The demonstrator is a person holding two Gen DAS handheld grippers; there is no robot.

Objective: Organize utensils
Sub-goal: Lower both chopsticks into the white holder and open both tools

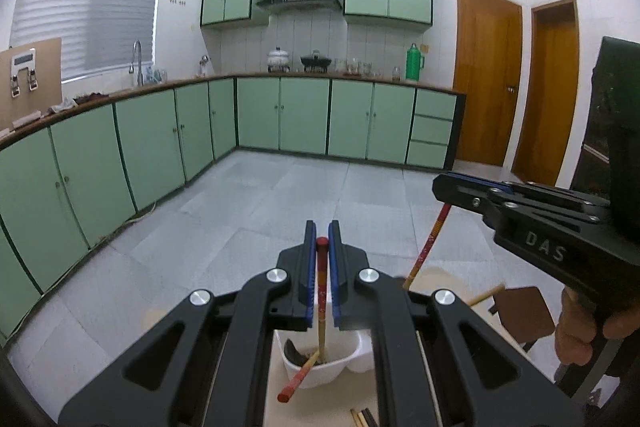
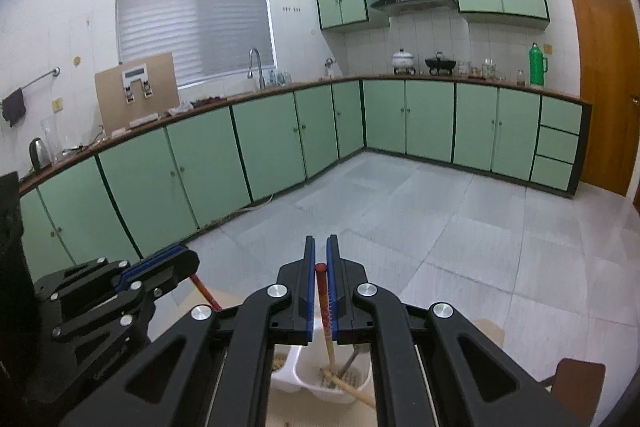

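My left gripper point(image 1: 322, 237) is shut on a red-topped chopstick point(image 1: 321, 279) that hangs down into a white utensil holder point(image 1: 320, 363). Another chopstick point(image 1: 298, 379) lies slanted in that compartment. My right gripper point(image 2: 321, 251) is shut on a second red-topped chopstick point(image 2: 325, 307), whose lower end stands in the holder's other compartment point(image 2: 332, 383), beside a metal utensil handle point(image 2: 350, 361) and a bamboo stick point(image 2: 352, 389). The right gripper also shows in the left wrist view point(image 1: 444, 187), holding its chopstick point(image 1: 428, 243). The left gripper shows in the right wrist view point(image 2: 188, 259).
The holder stands on a beige table point(image 1: 280, 407) above a grey tiled floor. A brown stool point(image 1: 524, 311) is to the right. More chopsticks point(image 1: 364, 417) lie on the table near the bottom edge. Green cabinets point(image 1: 304, 115) line the far walls.
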